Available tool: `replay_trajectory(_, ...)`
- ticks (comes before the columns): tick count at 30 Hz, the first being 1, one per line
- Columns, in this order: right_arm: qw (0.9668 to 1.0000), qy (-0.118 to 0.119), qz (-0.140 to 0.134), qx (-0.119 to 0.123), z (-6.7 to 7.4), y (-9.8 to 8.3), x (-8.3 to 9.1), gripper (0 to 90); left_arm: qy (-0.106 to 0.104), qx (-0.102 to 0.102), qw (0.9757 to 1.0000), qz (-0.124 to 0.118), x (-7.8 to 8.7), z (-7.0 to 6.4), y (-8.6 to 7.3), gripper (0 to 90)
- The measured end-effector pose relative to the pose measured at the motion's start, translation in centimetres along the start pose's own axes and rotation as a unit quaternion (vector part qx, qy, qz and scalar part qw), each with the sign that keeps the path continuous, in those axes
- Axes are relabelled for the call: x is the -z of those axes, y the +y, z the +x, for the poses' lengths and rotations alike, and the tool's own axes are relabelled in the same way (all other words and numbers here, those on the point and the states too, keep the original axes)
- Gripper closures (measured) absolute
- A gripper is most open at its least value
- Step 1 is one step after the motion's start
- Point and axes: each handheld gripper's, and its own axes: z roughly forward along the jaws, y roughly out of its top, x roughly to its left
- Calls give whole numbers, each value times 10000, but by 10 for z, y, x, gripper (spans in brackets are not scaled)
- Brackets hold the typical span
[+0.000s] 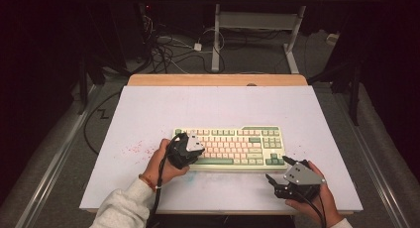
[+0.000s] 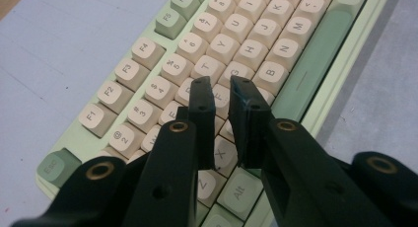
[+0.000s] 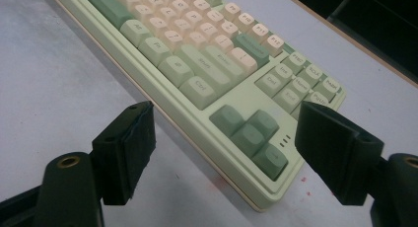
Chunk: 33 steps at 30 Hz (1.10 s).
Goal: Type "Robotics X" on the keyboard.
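A pale green keyboard (image 1: 230, 147) with cream and green keys lies in the middle of the white table (image 1: 213, 104). My left gripper (image 1: 194, 149) hovers over its left end. In the left gripper view the keyboard (image 2: 246, 34) lies below my left gripper (image 2: 222, 86), whose jaws stand just a narrow gap apart above the letter keys, with nothing between them. My right gripper (image 1: 276, 168) rests near the keyboard's front right corner. In the right gripper view my right gripper (image 3: 224, 113) is wide open, and the arrow-key corner of the keyboard (image 3: 197, 64) lies beyond the gap.
Red specks (image 1: 133, 149) dot the table left of the keyboard. A wooden strip (image 1: 218, 80) runs along the far edge. Beyond it stand a desk frame (image 1: 216, 34) and loose cables (image 1: 168, 49) on the floor. A cable (image 1: 161, 188) trails from the left hand.
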Motion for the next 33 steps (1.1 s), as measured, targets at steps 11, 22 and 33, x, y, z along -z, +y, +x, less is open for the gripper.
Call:
replay_trajectory(11,10000,-1,0,-2,0,0,0,236,109,47,9999,-114,9,6,-2,799)
replay_trajectory(22,10000,15,18,5,1,1,-1,237,74,329,9994,-37,7,21,-9,823)
replay_trajectory(33,10000,29,49,22,1,0,-2,237,-35,387,9992,48,-1,25,-10,859)
